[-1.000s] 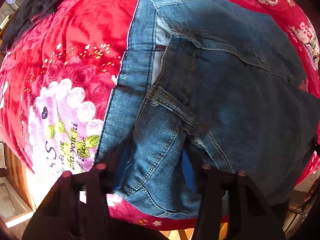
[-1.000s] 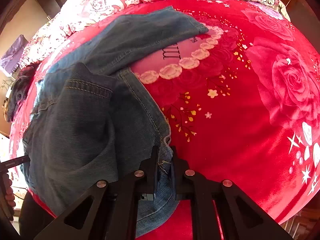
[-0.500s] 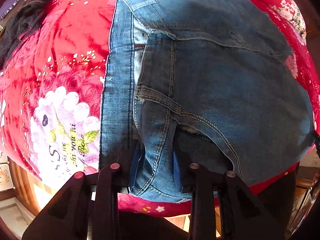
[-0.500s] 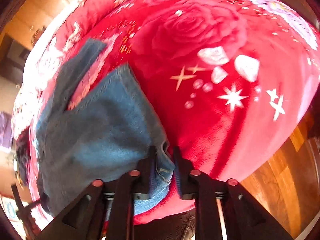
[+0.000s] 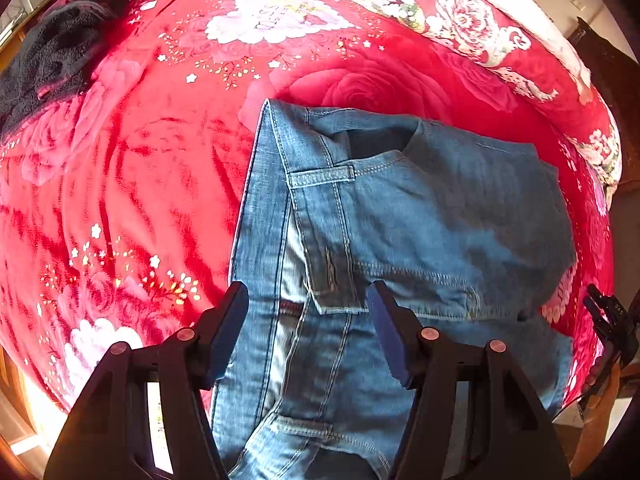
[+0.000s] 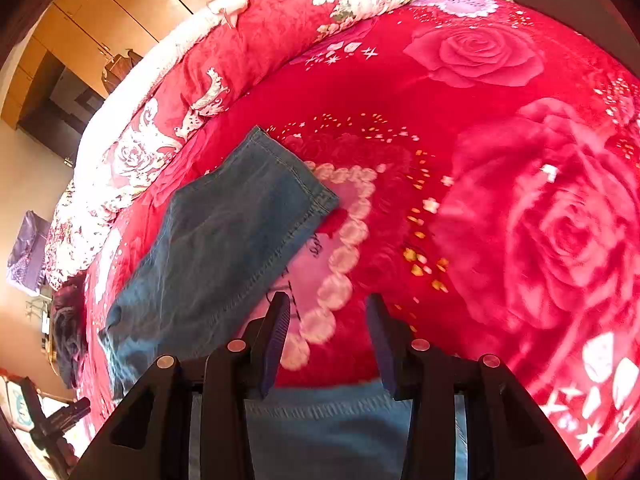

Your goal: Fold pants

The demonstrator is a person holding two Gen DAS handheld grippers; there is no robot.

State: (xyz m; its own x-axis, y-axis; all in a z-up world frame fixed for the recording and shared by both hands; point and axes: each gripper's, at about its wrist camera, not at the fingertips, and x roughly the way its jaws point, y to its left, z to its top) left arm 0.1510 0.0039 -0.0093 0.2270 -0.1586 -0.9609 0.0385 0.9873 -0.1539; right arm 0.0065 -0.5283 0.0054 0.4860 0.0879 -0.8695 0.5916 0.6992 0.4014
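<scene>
The blue jeans (image 5: 400,220) lie on a red floral blanket (image 5: 140,168), with one part folded over another. In the left wrist view my left gripper (image 5: 306,300) is open and hovers above the waistband area, nothing between its pads. In the right wrist view my right gripper (image 6: 326,308) is open and empty above the blanket. One trouser leg (image 6: 224,240) lies flat ahead and to its left, hem toward the middle of the bed. A strip of denim (image 6: 328,420) shows below the right gripper's base.
A dark garment (image 5: 52,52) lies at the blanket's far left corner. The bed's white floral border (image 5: 480,28) runs along the far side. Wooden wardrobes (image 6: 100,12) stand beyond the bed. The other gripper shows at the right edge (image 5: 612,320).
Both grippers have opened and let go of the jeans. The right gripper was shut on a denim edge; it has swung and now faces the blanket. The left has lifted back.
</scene>
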